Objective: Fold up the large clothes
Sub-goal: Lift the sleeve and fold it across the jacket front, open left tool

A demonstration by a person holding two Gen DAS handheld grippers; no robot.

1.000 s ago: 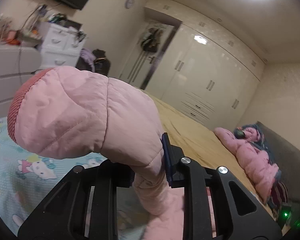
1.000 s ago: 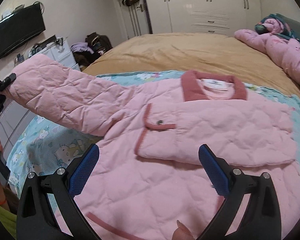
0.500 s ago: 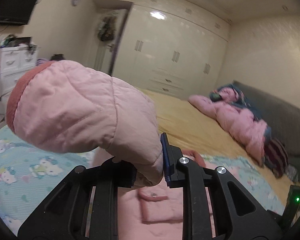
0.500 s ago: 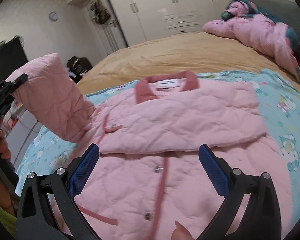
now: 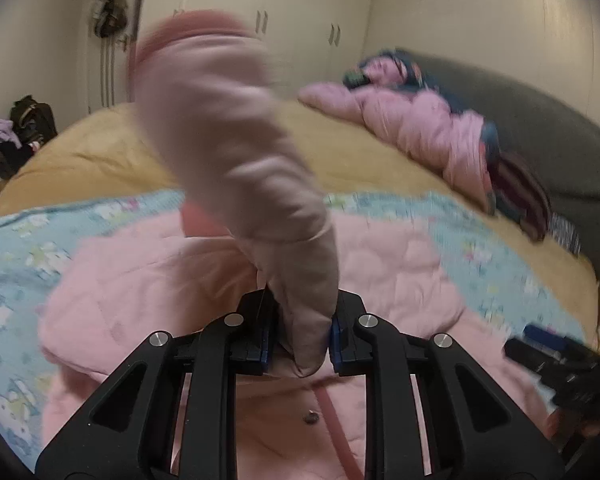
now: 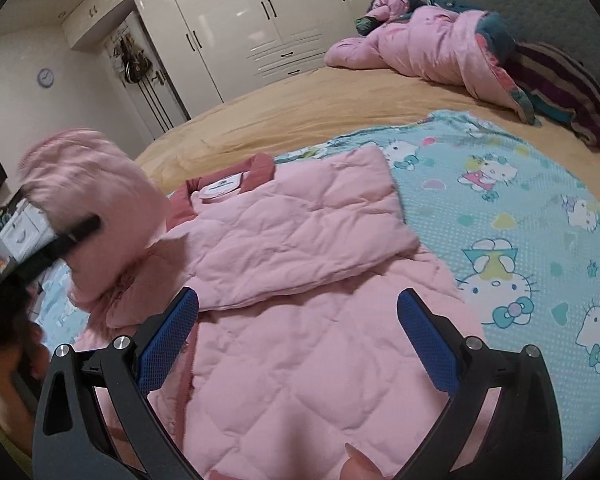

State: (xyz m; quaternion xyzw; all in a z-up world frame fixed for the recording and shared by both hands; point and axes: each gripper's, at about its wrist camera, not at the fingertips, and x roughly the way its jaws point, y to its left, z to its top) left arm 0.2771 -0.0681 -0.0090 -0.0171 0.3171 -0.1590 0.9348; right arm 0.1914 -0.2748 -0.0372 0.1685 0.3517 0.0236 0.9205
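Note:
A pink quilted jacket [image 6: 300,344] lies face up on a blue cartoon-print sheet [image 6: 500,216] on the bed. One sleeve [image 6: 312,236] lies folded across the chest below the dark pink collar [image 6: 260,168]. My left gripper [image 5: 300,340] is shut on the other sleeve [image 5: 236,152] and holds it up above the jacket body [image 5: 380,280]; the raised sleeve also shows at the left of the right wrist view [image 6: 96,208]. My right gripper [image 6: 296,340] is open and empty over the jacket's lower front.
A tan bedspread [image 6: 300,104] covers the far bed. A heap of pink and dark bedding [image 6: 460,48] lies against the grey headboard [image 6: 540,8]. White wardrobes [image 6: 240,28] line the back wall. Bags [image 5: 28,128] sit on the floor at left.
My left gripper has swung the held sleeve from far left in over the jacket body. The right gripper has shifted right and stayed open.

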